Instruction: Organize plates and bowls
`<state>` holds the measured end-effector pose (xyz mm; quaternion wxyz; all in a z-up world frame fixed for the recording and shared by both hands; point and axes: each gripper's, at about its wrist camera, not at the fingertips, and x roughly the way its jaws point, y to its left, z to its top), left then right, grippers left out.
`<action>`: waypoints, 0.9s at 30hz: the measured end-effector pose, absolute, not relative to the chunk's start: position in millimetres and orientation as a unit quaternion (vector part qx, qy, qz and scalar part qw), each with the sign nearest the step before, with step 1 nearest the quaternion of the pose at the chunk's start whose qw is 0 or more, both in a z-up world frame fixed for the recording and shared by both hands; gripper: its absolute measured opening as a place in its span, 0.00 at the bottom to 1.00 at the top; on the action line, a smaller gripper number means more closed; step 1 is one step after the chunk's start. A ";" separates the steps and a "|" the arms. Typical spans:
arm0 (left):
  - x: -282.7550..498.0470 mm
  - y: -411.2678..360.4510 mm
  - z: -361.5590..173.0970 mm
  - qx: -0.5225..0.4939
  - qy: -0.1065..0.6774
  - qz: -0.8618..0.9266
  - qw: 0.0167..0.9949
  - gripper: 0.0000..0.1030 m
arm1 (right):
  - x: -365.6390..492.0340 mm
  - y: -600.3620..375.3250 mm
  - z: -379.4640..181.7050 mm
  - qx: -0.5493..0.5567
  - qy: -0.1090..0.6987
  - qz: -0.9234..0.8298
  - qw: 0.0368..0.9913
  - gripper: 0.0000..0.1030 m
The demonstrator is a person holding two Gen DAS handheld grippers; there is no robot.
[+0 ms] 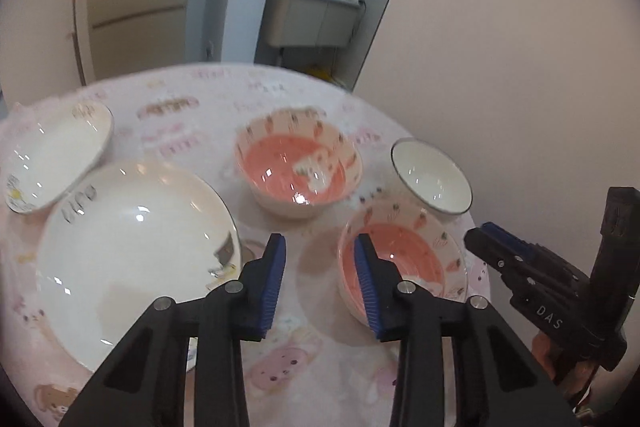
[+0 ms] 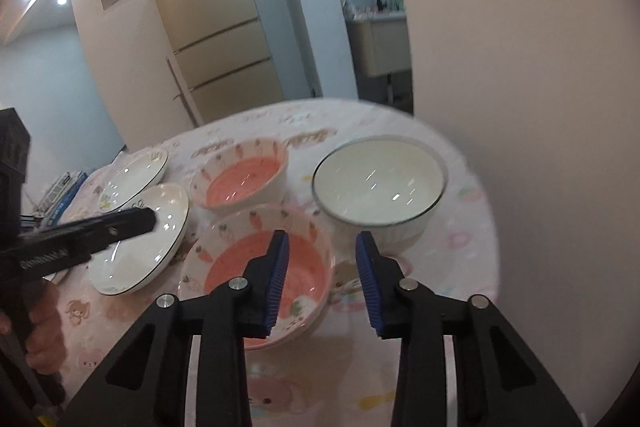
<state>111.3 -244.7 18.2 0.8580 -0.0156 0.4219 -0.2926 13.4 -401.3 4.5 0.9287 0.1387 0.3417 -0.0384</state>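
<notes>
On the round table with a pink cartoon cloth (image 1: 304, 355) stand two pink carrot-pattern bowls, a near one (image 1: 416, 259) (image 2: 256, 267) and a far one (image 1: 298, 167) (image 2: 240, 183). A white bowl with a dark rim (image 1: 432, 175) (image 2: 380, 183) stands to the right. A large white plate (image 1: 132, 251) (image 2: 140, 247) and a second white plate (image 1: 52, 155) (image 2: 134, 175) lie at the left. My left gripper (image 1: 320, 267) is open and empty, hovering between the large plate and the near pink bowl. My right gripper (image 2: 322, 267) is open and empty, above the near pink bowl's right rim.
The right gripper's body (image 1: 560, 287) shows at the right of the left wrist view; the left gripper (image 2: 80, 235) reaches over the large plate in the right wrist view. Books (image 2: 60, 195) lie at the table's left edge. A fridge (image 2: 216, 27) stands behind.
</notes>
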 end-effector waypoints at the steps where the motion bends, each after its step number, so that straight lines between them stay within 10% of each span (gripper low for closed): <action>1: 110.2 -248.2 13.7 -0.014 0.424 -0.295 0.856 0.37 | 15.9 -400.4 0.9 0.143 0.348 -0.032 0.926 0.32; 27: 133.9 -308.5 -56.0 0.055 0.538 -0.317 0.779 0.19 | 61.6 -401.4 -46.1 0.167 0.483 -0.025 0.859 0.12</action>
